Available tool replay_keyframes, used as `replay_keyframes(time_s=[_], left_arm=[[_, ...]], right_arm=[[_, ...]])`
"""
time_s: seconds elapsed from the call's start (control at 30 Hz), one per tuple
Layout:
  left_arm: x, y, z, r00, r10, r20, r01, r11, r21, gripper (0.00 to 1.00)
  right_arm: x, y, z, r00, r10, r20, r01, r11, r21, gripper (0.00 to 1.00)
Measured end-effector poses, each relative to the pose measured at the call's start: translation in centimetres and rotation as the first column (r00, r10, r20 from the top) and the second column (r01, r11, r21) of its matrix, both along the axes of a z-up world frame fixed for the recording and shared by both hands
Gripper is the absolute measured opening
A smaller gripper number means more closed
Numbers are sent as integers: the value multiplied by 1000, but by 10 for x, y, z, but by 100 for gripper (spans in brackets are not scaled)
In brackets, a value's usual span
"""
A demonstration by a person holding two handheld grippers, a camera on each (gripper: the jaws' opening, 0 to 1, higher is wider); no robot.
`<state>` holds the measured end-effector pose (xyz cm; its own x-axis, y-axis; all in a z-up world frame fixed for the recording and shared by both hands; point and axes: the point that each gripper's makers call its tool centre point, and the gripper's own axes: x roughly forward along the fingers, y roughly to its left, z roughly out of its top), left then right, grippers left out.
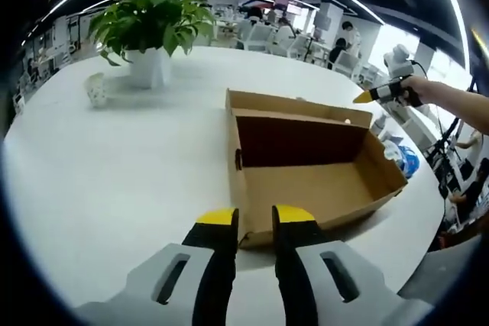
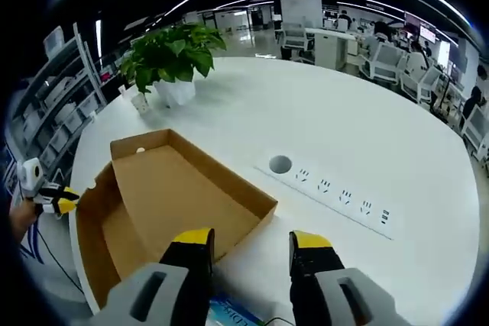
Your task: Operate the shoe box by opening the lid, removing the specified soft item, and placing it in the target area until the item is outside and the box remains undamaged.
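With both my left gripper and right gripper jaws released and empty, the shoe box sits open mid-frame on the bench; I'd reach in gently, sparing the cardboard walls.

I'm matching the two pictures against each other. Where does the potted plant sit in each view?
Left gripper view: plant upper left, beyond the open box.
Right gripper view: plant upper left of centre, beyond the box.
Shared landmark: the box on the white table.
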<state>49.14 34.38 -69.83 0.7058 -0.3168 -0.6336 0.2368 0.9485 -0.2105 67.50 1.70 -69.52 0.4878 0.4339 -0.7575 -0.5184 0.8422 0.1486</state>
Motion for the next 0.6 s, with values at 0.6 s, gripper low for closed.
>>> replay_keyframes(time_s=[0.6], left_arm=[[2, 5, -13, 997, 71, -8, -71, 997, -13, 6]], right_arm=[[9, 4, -8, 1000, -24, 5, 24, 1000, -6, 29]])
